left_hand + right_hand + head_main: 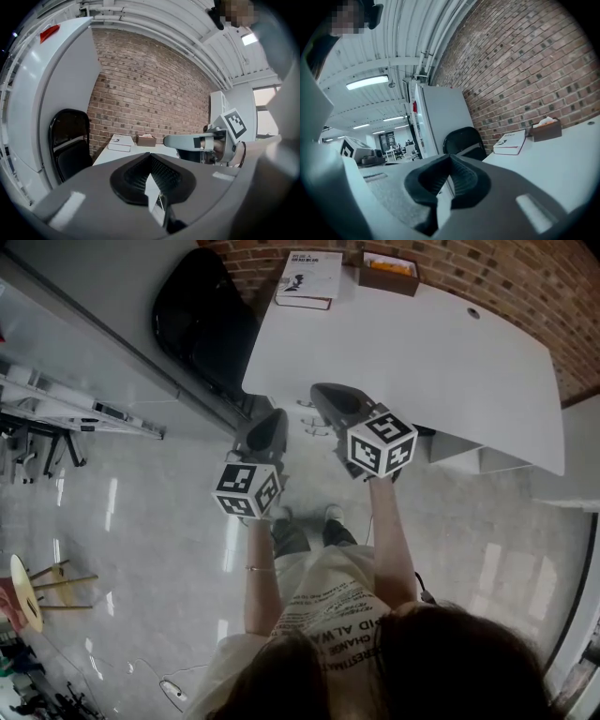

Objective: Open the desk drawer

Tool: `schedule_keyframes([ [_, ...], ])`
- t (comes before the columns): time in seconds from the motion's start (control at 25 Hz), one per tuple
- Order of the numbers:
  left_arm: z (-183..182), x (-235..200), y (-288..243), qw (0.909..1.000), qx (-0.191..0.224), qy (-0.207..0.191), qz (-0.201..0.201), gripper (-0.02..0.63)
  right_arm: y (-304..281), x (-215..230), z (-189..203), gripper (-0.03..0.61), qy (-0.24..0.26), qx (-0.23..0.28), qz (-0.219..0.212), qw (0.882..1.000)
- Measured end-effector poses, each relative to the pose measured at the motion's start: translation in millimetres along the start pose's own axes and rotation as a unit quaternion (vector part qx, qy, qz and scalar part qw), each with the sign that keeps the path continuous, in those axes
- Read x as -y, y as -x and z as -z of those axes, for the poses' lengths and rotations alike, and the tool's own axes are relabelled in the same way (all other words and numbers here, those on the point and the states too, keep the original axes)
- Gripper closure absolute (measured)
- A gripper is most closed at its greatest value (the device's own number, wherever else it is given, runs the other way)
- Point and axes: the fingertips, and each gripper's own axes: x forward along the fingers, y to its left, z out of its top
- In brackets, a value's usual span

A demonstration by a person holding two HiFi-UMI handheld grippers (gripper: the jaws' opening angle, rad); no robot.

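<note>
Desk drawer tucked under near edge of white desk. We see only small pale handles, looks shut. Right gripper just beside them, left gripper alongside. Both jaw pairs pressed together, empty. We judge approach step. Next: spread jaws, pinch handle, pull straight. Desk top smooth, rounded. Pads black, ribbed.

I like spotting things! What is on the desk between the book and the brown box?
Nothing. The head view shows only bare white desk between the book and the brown box.
</note>
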Motion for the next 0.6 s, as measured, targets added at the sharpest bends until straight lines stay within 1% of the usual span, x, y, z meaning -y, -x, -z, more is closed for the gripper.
schedule_keyframes([
  [0.12, 0, -7, -10, 0.9998, -0.004, 0.005, 0.018, 0.616, -4, 7, 0, 0.576, -0.001, -0.001, 0.02, 1.0],
  [0.24, 2, -5, -19, 0.9985, -0.019, -0.002, 0.052, 0.615, -1, 16, 1, 0.575, -0.012, 0.005, 0.049, 0.999],
  [0.36, 2, -9, -25, 0.9959, -0.03, -0.01, 0.084, 0.615, -1, 22, 4, 0.577, -0.02, 0.011, 0.083, 0.996],
  [0.48, 6, -16, -27, 0.9932, -0.039, -0.007, 0.109, 0.615, -1, 22, 10, 0.576, -0.023, 0.014, 0.112, 0.993],
  [0.6, 13, -17, -28, 0.9889, -0.051, -0.013, 0.139, 0.616, 3, 21, 16, 0.576, -0.03, 0.019, 0.144, 0.989],
])
